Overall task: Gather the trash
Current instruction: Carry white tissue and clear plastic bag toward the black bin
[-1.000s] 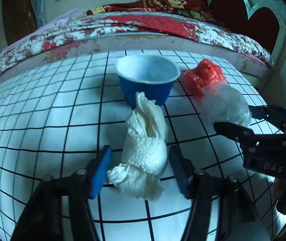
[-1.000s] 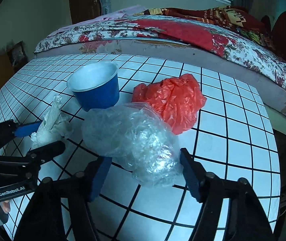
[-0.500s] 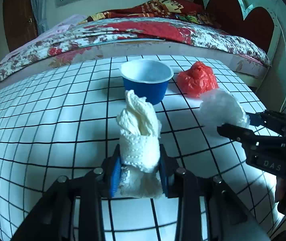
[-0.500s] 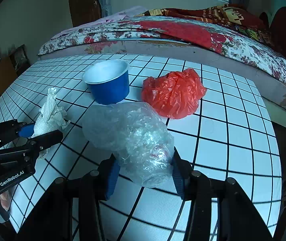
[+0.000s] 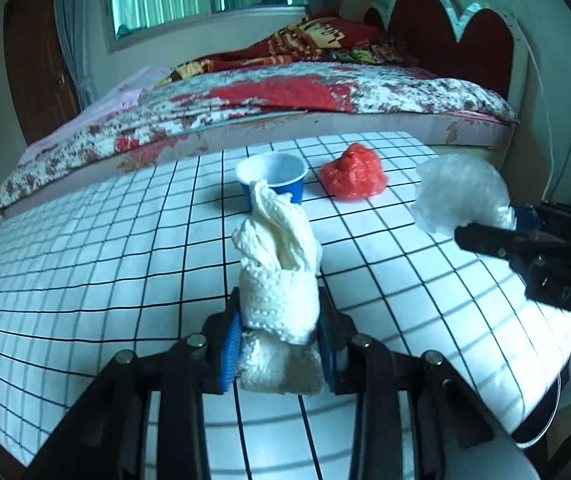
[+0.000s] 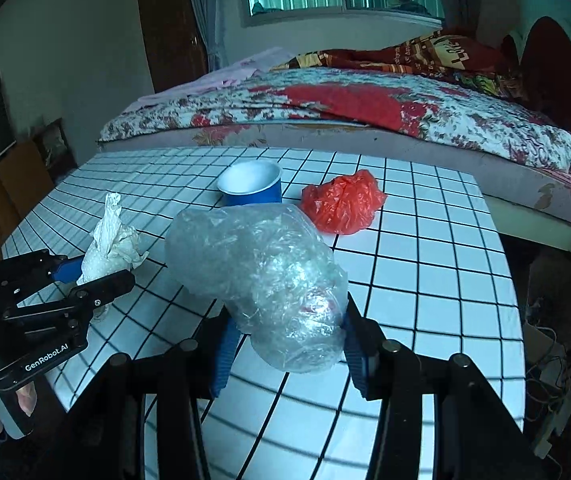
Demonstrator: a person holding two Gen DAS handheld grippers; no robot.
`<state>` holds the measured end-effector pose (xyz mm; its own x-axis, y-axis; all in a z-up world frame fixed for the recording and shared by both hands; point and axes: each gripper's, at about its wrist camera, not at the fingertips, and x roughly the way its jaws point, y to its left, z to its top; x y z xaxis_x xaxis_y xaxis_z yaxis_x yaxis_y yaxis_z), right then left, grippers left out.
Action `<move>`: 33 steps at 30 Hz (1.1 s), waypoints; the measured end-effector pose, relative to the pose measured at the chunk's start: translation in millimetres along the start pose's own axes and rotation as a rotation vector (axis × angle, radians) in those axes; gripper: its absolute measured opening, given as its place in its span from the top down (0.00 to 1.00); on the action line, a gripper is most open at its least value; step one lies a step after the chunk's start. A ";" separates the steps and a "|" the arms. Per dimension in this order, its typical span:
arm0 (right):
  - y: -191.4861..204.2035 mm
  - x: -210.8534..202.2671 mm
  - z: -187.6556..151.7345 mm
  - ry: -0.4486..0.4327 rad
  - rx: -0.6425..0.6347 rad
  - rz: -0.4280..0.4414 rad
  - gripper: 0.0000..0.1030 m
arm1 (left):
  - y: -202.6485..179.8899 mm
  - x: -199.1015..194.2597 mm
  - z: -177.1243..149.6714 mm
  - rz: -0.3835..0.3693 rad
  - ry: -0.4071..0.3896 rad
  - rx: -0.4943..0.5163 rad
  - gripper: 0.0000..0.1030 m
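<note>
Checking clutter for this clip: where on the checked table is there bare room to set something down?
The table is bare on the whole stretch left of the blue cup, and along its right edge beyond the red bag. Crowded: the far middle, cup and red bag side by side, with the held tissue wad and clear plastic bag before them.

My left view: tissue wad hides blue cup's lower left; right gripper cut off at right edge.

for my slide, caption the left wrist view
Left gripper clamps a crumpled paper towel above the gridded table.
</note>
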<state>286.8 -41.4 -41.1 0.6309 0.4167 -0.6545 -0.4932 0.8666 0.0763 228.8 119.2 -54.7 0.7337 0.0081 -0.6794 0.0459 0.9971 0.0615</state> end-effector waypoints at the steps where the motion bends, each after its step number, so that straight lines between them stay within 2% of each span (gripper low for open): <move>1: 0.6 -9.0 -3.1 -0.008 0.005 0.000 0.53 | -2.0 -5.4 -0.8 0.001 -0.005 0.010 0.67; 9: 1.1 -78.5 -24.3 -0.072 0.037 -0.011 0.53 | -21.7 -57.1 -6.3 -0.008 -0.049 0.057 0.67; 19: -11.2 -155.9 -57.6 -0.151 0.084 -0.047 0.53 | -62.4 -112.6 -21.2 -0.065 -0.101 0.076 0.67; 27: -32.5 -217.2 -111.1 -0.185 0.137 -0.129 0.53 | -133.1 -140.8 -39.5 -0.177 -0.136 0.117 0.67; 33: -72.2 -251.0 -160.9 -0.173 0.227 -0.225 0.52 | -188.9 -134.1 -47.3 -0.283 -0.121 0.179 0.67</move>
<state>67.7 -252.7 -3.3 0.8101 0.2320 -0.5384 -0.1973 0.9727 0.1222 89.6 -66.6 -9.8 0.7492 -0.2865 -0.5972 0.3693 0.9291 0.0176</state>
